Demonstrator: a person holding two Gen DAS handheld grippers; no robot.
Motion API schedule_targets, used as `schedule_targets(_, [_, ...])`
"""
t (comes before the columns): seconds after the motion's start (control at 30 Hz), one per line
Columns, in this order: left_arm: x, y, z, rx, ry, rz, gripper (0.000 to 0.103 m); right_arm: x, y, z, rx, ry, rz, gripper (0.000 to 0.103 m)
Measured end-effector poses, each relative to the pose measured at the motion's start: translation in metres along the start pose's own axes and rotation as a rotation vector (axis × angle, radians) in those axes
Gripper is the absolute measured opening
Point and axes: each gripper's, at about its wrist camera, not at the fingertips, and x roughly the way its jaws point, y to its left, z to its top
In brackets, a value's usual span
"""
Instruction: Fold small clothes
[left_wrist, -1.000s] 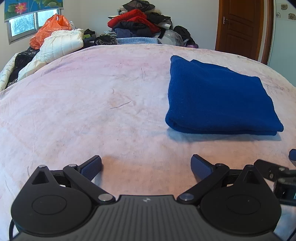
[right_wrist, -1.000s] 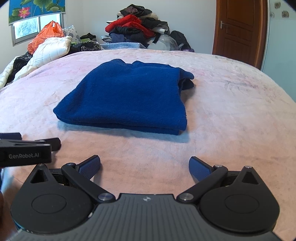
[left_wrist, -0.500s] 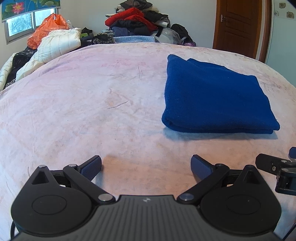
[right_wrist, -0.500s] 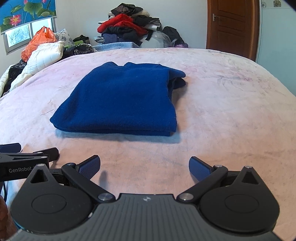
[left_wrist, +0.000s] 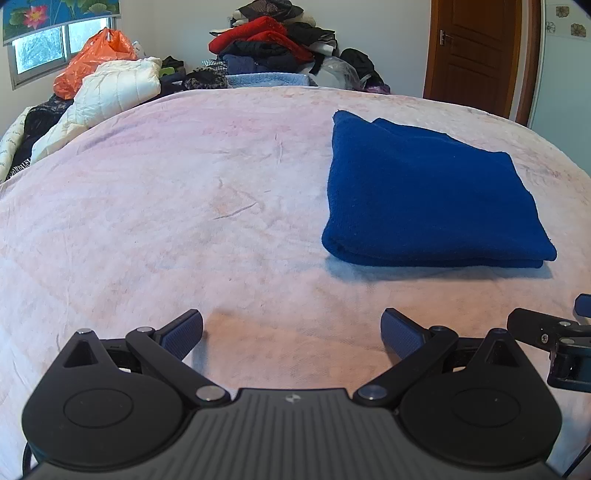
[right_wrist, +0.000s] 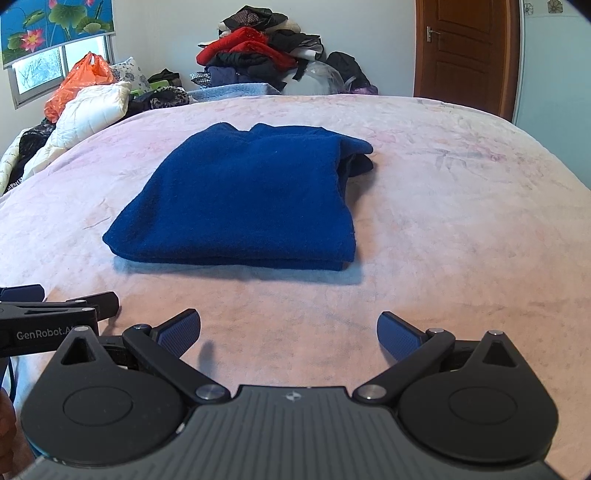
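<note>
Both cameras have shifted a little since a second ago: the folded blue garment (left_wrist: 428, 192) now sits slightly higher and further left in the left wrist view, and in the right wrist view more of the poster and window comes into sight, while the garment itself lies just as it did.

Largest in sight is the bed (left_wrist: 184, 221), its pale pink cover wrinkled and cut off by the frame at both sides. At its far edge a clothes pile (right_wrist: 258, 48) of red, black and blue items is too jumbled to sort out, with a white quilted jacket (left_wrist: 110, 92) and an orange plastic bag (left_wrist: 92, 51) to the left, partly hiding each other. A brown door (right_wrist: 465, 51) stands at the far right.

The garment lies flat on the bed, folded into a rough rectangle, well ahead of both tools; in the right wrist view one loose end (right_wrist: 360, 157) bulges out at its far right corner.

The left gripper (left_wrist: 291, 330) hovers low over the bare cover, jaws spread wide and holding nothing. The right gripper (right_wrist: 289, 330) is likewise released and empty, level beside it; each shows only partly at the other's frame edge.
</note>
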Motion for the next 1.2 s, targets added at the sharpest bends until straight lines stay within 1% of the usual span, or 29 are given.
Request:
schedule_targets(0.33, [-0.0008,0.0003,0.0019,-0.007,0.002,-0.007,0.103,-0.0021,0.0018,0.0003,-0.010,-0.006,0.006,0.103])
schedule_targets(0.53, [-0.0020,-0.0026,0.0013,0.013,-0.013,0.013,0.103,-0.0031,0.0023,-0.0002,-0.011,-0.008,0.008,0.103])
schedule_targets(1.0, [-0.0036,-0.0027,0.0018,0.010,-0.022,0.038,0.103,-0.0014,0.0036,-0.0002,-0.012,-0.002,0.015,0.103])
schedule_targets(1.2, [-0.0035,0.0002,0.0037,-0.009,-0.009,0.022,0.103,-0.0015,0.0035,-0.0003,-0.012,-0.002,0.015,0.103])
